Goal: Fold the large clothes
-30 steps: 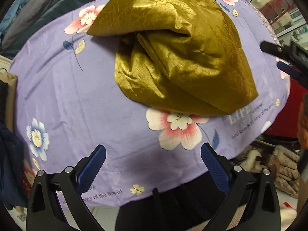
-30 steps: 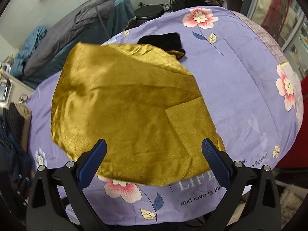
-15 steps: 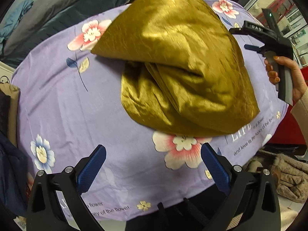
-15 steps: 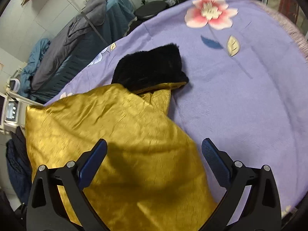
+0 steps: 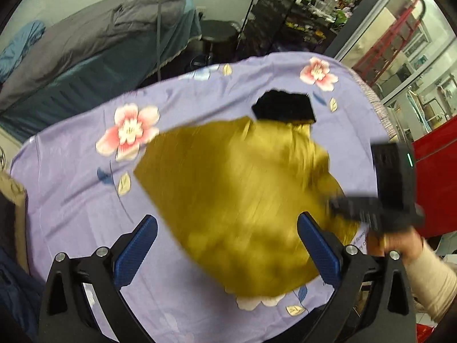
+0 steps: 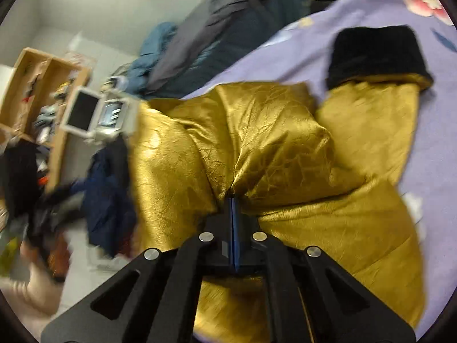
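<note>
A shiny gold garment [image 5: 234,188] with a black furry cuff [image 5: 282,105] lies bunched on a table covered by a purple floral sheet [image 5: 71,200]. My left gripper [image 5: 225,218] hangs open above the garment's near part, with nothing between its blue pads. My right gripper [image 6: 232,200] is shut on a pinched fold of the gold garment [image 6: 271,143], and creases run out from the pinch. From the left wrist view, the right gripper [image 5: 334,203] is blurred at the garment's right edge. The black cuff [image 6: 374,54] lies at the far right.
A person's hand [image 5: 400,243] with a cream sleeve holds the right tool. Behind the table are a bed with a grey-blue cover [image 5: 100,51] and a black rack [image 5: 285,8]. A red object [image 5: 434,177] stands at the right. Dark clothes [image 6: 111,194] and a wooden shelf [image 6: 37,85] are at the left.
My right gripper came down onto the garment and went from open to shut on a fold. My left gripper rose and drew back, so more of the room shows.
</note>
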`<state>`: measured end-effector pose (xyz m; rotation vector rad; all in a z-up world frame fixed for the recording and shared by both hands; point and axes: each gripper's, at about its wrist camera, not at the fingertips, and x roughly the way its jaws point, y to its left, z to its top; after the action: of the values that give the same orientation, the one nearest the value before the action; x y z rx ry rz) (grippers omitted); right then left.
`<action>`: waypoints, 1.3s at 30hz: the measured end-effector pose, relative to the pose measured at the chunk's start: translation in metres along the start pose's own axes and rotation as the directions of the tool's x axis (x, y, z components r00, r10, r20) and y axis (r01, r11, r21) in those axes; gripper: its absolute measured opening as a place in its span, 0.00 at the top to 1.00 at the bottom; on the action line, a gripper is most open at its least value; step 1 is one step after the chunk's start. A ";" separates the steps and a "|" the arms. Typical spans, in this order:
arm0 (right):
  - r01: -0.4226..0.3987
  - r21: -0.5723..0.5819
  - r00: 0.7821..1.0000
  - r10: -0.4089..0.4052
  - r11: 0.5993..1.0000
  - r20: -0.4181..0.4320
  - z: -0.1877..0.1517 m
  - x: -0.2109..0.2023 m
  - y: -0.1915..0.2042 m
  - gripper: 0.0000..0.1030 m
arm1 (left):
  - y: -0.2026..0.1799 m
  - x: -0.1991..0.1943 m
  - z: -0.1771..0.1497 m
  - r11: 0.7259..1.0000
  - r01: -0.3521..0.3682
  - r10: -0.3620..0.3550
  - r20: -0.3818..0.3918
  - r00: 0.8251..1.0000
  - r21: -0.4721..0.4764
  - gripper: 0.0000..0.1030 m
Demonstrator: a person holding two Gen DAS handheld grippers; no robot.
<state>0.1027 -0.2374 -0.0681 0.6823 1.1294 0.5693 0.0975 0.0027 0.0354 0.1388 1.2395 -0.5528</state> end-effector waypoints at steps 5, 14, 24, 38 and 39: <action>-0.120 -0.079 0.974 0.102 0.990 -0.203 -0.093 0.038 0.083 0.98 | -0.021 0.007 0.039 0.992 0.045 -0.046 0.008 0.999 0.119 0.06; 0.352 -0.071 0.905 -0.359 0.933 -0.229 -0.212 0.116 0.148 0.56 | -0.108 0.175 0.091 0.919 0.121 -0.019 -0.264 0.964 0.376 0.06; 0.121 0.524 0.980 -0.187 0.843 0.075 -0.237 0.113 0.155 0.23 | -0.165 0.288 0.025 0.755 0.105 0.236 -0.418 0.877 0.647 0.66; 0.002 0.900 1.000 -0.027 0.435 0.011 -0.344 0.377 0.134 0.95 | -0.009 0.083 0.031 0.935 0.145 -0.114 -0.113 0.987 0.323 0.91; 0.014 0.889 0.999 -0.034 0.457 0.002 -0.348 0.394 0.138 0.95 | 0.004 0.065 0.024 0.938 0.103 -0.083 -0.074 0.994 0.331 0.91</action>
<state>-0.1047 0.2064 -0.3025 1.5894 1.3966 -0.1468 0.1333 -0.0245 -0.0171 0.3867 1.2056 -0.8458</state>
